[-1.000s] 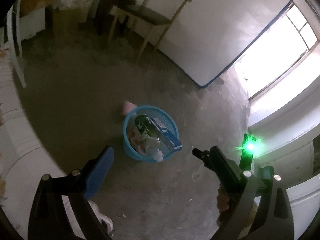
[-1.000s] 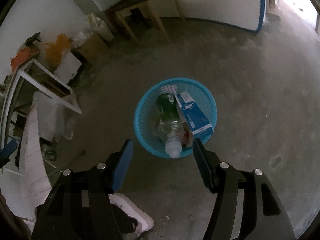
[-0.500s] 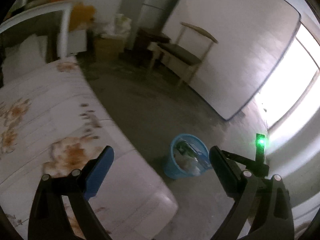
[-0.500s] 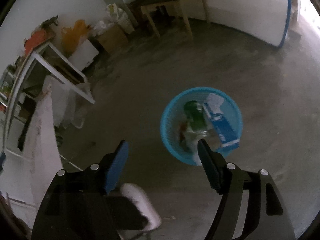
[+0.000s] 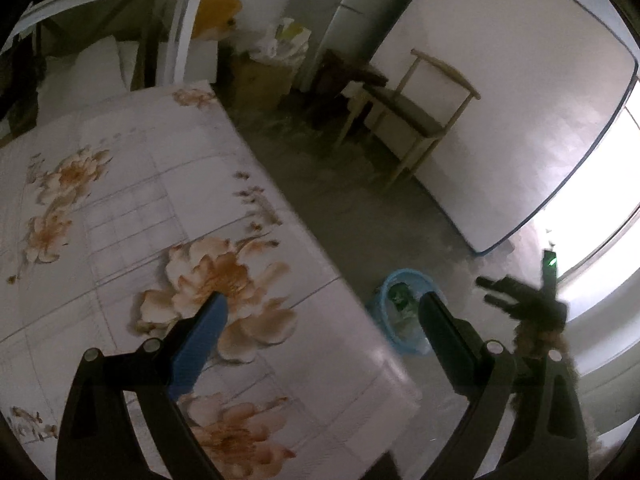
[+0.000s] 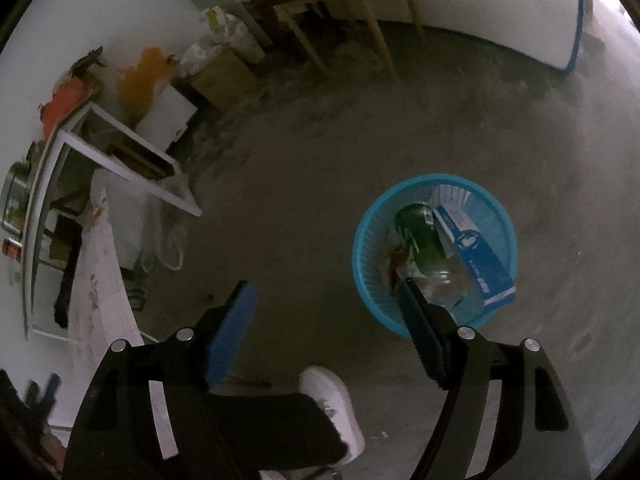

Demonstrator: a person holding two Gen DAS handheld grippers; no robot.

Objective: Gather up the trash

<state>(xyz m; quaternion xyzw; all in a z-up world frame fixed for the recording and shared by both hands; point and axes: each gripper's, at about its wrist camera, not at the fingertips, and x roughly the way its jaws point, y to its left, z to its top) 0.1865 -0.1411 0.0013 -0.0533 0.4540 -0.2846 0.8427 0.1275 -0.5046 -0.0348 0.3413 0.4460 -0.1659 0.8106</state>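
In the left wrist view, the left claw (image 5: 320, 314) hangs spread with nothing between its fingers, over the near corner of a bed (image 5: 120, 208) covered in a flowered sheet. The bed fills the left and lower middle of the frame; its long edge runs diagonally from upper centre down to the lower right. Just past that edge, at centre right, the blue basket (image 5: 404, 312) stands on the concrete floor (image 5: 360, 208), partly hidden by the claw's right finger. Bare floor stretches from the basket up to a wooden chair (image 5: 416, 108) and a white panel (image 5: 520, 100) leaning at the upper right.

In the right wrist view, the right claw (image 6: 326, 300) is also spread and empty; its jaws have just been opening. The basket (image 6: 434, 256) sits at centre right, its rim behind the tip of the right finger. In it lie a green bottle (image 6: 420, 236), a blue carton (image 6: 472, 256) leaning over the rim, and clear plastic scraps. Open floor (image 6: 300, 184) surrounds the basket on every side. A white metal frame (image 6: 132, 152) and clutter line the left edge; a person's white shoe (image 6: 332, 404) shows at the bottom centre.
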